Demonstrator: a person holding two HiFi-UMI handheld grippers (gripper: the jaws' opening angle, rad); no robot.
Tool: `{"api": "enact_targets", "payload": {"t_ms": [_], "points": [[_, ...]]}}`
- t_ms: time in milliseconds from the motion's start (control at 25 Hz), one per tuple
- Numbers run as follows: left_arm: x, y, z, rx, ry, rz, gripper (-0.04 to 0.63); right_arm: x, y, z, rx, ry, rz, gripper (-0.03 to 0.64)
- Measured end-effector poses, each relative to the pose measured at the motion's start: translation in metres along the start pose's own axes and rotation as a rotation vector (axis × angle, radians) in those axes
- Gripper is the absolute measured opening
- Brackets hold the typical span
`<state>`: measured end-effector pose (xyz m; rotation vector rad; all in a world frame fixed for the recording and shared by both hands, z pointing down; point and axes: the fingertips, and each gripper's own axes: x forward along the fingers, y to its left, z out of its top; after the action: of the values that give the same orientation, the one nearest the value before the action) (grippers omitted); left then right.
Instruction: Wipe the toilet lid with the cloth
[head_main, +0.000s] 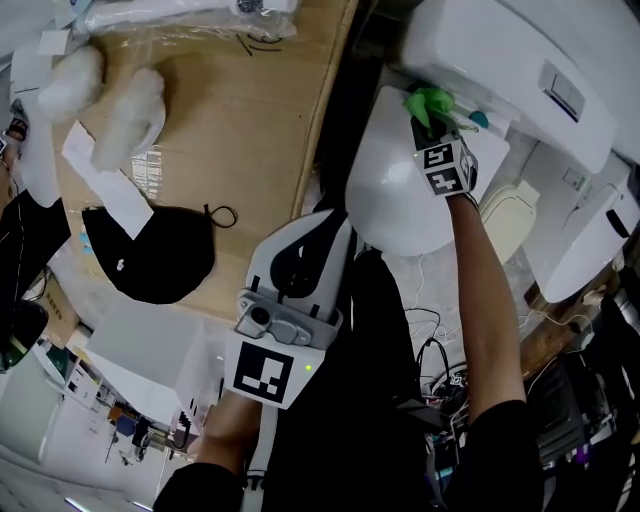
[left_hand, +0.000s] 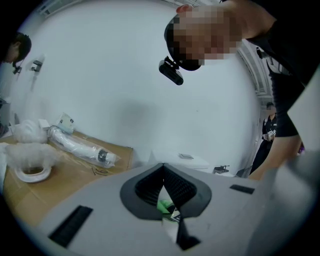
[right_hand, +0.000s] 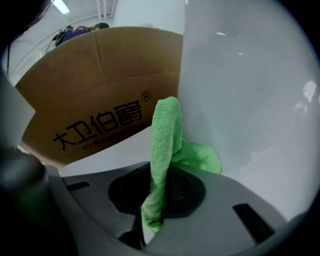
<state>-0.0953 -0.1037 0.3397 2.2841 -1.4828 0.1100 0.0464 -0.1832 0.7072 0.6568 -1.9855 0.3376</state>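
In the head view the white toilet lid (head_main: 395, 195) lies shut below the cistern (head_main: 520, 65). My right gripper (head_main: 433, 118) is at the lid's far edge, by the hinge, shut on a green cloth (head_main: 430, 102). In the right gripper view the cloth (right_hand: 162, 145) stands up from between the jaws of the right gripper (right_hand: 159, 186) and bunches against the white porcelain (right_hand: 250, 100). My left gripper (head_main: 322, 218) hangs to the lid's near left, away from it, shut and holding nothing. The left gripper view shows that left gripper (left_hand: 164, 172) with its pads together and a bit of the cloth (left_hand: 164, 206) beyond.
A flat cardboard sheet (head_main: 235, 110) covers the floor at left, with a black bag (head_main: 150, 258) and white plastic wraps (head_main: 125, 105) on it. Cables (head_main: 430, 350) lie below the toilet. A printed carton (right_hand: 100, 100) stands behind the toilet. A wrapped tube (left_hand: 80, 147) lies on the cardboard.
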Motion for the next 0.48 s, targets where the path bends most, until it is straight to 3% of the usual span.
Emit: {"api": "enact_targets", "payload": {"t_ms": [240,480], "points": [[-0.010,-0.005,0.000,0.001,-0.015,0.022,0.006,0.003,0.023,0.005,-0.179,-0.021,0.037,0.051],[-0.029,-0.013,-0.005,0.010,-0.024,0.047,0.006,-0.001,0.078,-0.017,-0.331,-0.029,0.136,0.051]]}}
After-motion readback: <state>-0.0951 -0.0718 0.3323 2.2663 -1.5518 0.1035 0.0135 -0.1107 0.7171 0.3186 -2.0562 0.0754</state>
